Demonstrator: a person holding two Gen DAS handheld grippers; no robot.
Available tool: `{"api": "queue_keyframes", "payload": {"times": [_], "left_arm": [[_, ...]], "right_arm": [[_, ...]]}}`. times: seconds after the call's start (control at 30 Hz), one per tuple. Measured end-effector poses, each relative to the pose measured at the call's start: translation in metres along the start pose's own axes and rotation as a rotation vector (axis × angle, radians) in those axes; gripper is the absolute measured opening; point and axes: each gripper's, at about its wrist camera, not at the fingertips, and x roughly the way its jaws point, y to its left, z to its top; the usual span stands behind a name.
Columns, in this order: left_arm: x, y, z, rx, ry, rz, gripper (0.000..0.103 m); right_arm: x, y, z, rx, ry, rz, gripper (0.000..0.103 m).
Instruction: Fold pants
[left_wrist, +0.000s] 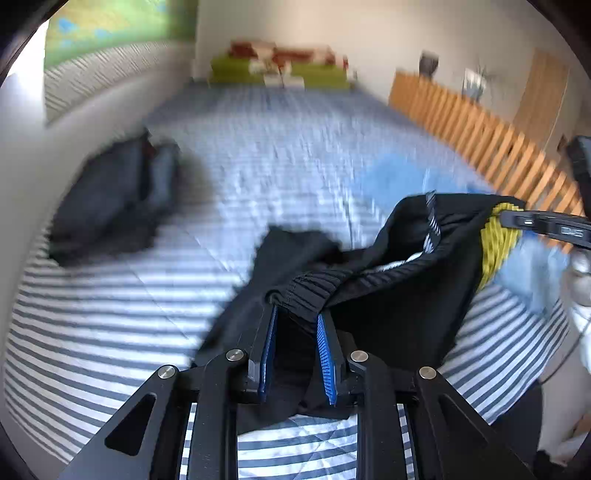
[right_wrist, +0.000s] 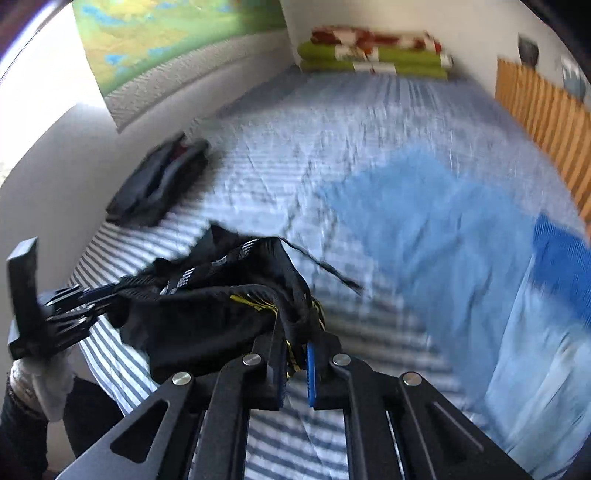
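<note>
The fold has hardly begun: the black pants (left_wrist: 388, 280) hang bunched and crumpled between the two tools, lifted clear of the striped bed (left_wrist: 110, 325), with no flat layer or crease laid down yet. Spreading them out, laying one leg over the other and folding them up all remain, as far as can be judged.

The left hand-held gripper (left_wrist: 295, 314) is clamped on the ribbed waistband, its blue pads pressing the cloth from both sides. The right hand-held gripper (right_wrist: 295, 343) is squeezed together on another part of the waistband, where yellow trim shows between its fingers. The pants sag between the two grips above the near edge of the bed.

The views are smeared, so which part droops lowest is hard to tell. A dark garment (right_wrist: 159, 192) lies near the bed's left edge, and blue clothes (right_wrist: 424, 206) toward the right edge.
</note>
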Motion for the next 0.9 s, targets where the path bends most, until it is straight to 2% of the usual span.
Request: {"api": "queue_keyframes", "payload": {"times": [0.1, 0.17, 0.27, 0.33, 0.4, 0.47, 0.6, 0.7, 0.77, 0.83, 0.9], "left_arm": [[-0.044, 0.03, 0.015, -0.056, -0.093, -0.007, 0.023], [-0.066, 0.061, 0.026, -0.097, -0.129, 0.05, 0.022], [-0.091, 0.11, 0.04, -0.194, -0.138, 0.09, 0.02], [-0.122, 0.142, 0.053, -0.255, -0.177, 0.141, 0.019], [-0.18, 0.166, 0.069, -0.282, -0.272, 0.208, 0.019], [-0.226, 0.173, 0.081, -0.274, -0.342, 0.24, 0.019], [-0.306, 0.146, 0.089, -0.203, -0.443, 0.309, 0.018], [-0.324, 0.108, 0.081, -0.141, -0.442, 0.296, 0.018], [-0.315, 0.071, 0.068, -0.075, -0.413, 0.271, 0.019], [-0.293, 0.04, 0.055, -0.029, -0.363, 0.208, 0.019], [-0.242, -0.005, 0.037, 0.034, -0.266, 0.113, 0.019]], "right_arm": [[-0.01, 0.034, 0.045, -0.063, -0.065, -0.003, 0.007], [-0.005, 0.057, 0.072, -0.096, -0.08, 0.012, 0.007], [0.013, 0.117, 0.123, -0.189, -0.087, 0.029, 0.007], [0.014, 0.167, 0.163, -0.265, -0.13, 0.064, 0.007], [-0.002, 0.208, 0.197, -0.299, -0.195, 0.12, 0.007], [-0.027, 0.235, 0.22, -0.33, -0.272, 0.173, 0.007], [-0.089, 0.261, 0.244, -0.368, -0.417, 0.274, 0.007], [-0.116, 0.243, 0.233, -0.379, -0.467, 0.265, 0.007], [-0.111, 0.216, 0.218, -0.347, -0.441, 0.25, 0.007], [-0.1, 0.183, 0.198, -0.308, -0.407, 0.235, 0.007], [-0.081, 0.143, 0.177, -0.253, -0.36, 0.212, 0.007]]}}
